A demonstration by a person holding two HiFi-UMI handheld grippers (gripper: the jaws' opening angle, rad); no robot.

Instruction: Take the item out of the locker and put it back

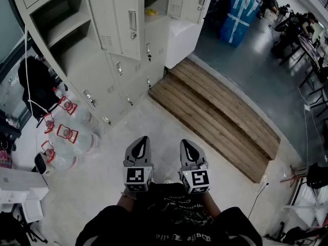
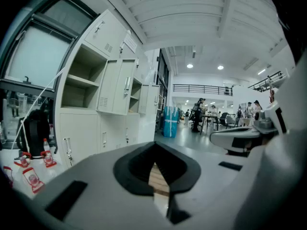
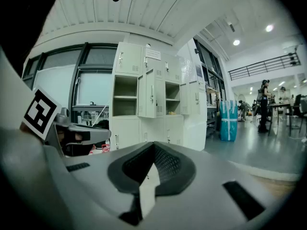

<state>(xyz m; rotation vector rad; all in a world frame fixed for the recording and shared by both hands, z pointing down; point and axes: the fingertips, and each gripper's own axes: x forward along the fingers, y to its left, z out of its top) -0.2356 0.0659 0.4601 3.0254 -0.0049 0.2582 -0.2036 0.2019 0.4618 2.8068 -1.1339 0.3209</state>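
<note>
Beige lockers (image 1: 118, 29) are seen along the upper left of the head view, with several doors swung open and bare shelves shown behind them. Pale floor (image 1: 102, 188) is spread below them, and a darker grey floor (image 1: 246, 65) lies beyond to the right. A low wooden platform (image 1: 215, 117) is laid on the floor, running away from the foot of the lockers. A blue wrapped bundle (image 1: 238, 14) is stood on the grey floor past the locker row. A black bag (image 1: 38, 81) is seen beside the lockers at the left edge, and clear water bottles (image 1: 72, 137) with red handles are grouped on the floor just below it.

Both grippers are held side by side low in the head view, in front of a dark printed shirt (image 1: 174, 219), pointed roughly toward the lockers and well apart from them. The left gripper (image 1: 141, 141) is seen with its jaws pressed together and nothing between them. The right gripper (image 1: 190, 145) is likewise closed on nothing, its dark pads met at the tip in its own view.

A small yellow item (image 1: 151, 12) is left lying on a shelf inside an open locker compartment, near the top of the head view, far from both grippers.
</note>
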